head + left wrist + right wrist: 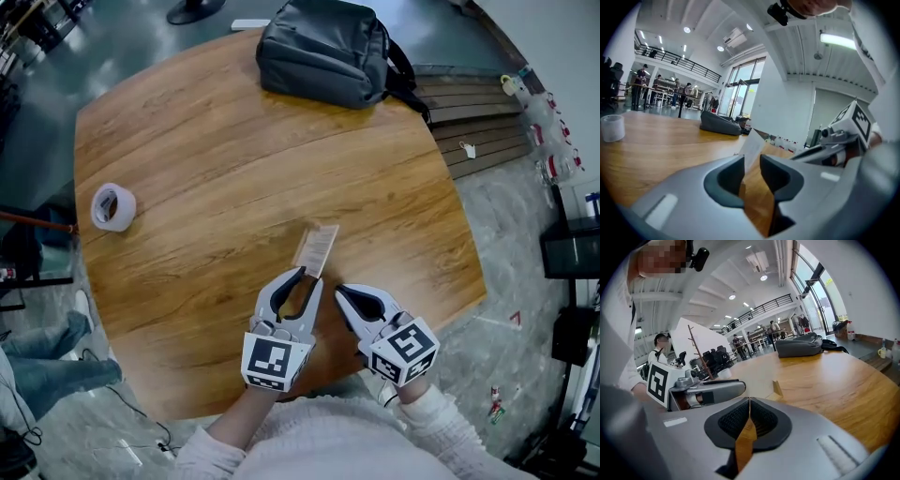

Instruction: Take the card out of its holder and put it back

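Note:
A pale card in its clear holder [316, 249] lies near the middle of the wooden table [216, 159]. My left gripper [310, 276] is at the holder's near end, with its jaws open. In the left gripper view the card [752, 149] stands up between the jaws, leaning against the left pad with a gap to the right pad. My right gripper [339, 291] sits just right of the left one, shut with nothing between its pads [759, 420]. From the right gripper view the card holder [777, 390] shows edge-on, just ahead of the left gripper.
A grey bag [328, 52] rests at the table's far edge. A roll of tape [113, 206] sits near the left edge. A slatted bench [478, 122] stands off the table's right side. The near table edge runs just under both grippers.

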Demonstrator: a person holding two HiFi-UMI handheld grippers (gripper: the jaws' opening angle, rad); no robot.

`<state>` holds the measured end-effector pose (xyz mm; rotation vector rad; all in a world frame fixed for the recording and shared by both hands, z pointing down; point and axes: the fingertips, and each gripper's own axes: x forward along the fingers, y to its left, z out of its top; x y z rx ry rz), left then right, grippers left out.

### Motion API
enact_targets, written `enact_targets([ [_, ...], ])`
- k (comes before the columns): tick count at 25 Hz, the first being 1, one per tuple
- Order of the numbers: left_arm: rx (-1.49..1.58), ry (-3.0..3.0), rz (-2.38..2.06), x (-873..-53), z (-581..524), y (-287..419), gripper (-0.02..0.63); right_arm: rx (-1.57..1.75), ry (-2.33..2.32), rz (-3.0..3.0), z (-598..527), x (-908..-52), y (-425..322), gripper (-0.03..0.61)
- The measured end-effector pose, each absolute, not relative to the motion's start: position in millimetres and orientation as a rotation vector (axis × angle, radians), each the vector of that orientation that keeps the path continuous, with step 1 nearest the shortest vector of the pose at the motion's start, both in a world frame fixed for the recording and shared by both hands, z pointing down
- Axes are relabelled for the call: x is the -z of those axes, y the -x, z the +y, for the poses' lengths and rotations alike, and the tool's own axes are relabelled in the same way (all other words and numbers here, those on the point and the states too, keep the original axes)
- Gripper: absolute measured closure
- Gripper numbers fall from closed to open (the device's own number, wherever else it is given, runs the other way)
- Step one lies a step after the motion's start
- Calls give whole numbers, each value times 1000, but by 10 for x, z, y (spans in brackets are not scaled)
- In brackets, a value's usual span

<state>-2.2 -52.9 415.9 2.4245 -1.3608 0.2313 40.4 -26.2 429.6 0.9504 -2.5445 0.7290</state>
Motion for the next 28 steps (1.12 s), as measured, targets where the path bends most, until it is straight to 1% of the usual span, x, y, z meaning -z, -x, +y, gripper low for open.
enact_targets([
  [10,-365,-2547,-1432,-4149,-571,-27,520,-795,-955,-2535,-161,-4381,-481,578],
  [13,-395,-2556,-1443,-4171,-590,-36,552,-810,-954,-2531,-132,-4406,-519,578],
  [28,-433,-2503,-1603,-4114,-644,104,593,-816,-924,-2550,-74,-4352,-540,578],
])
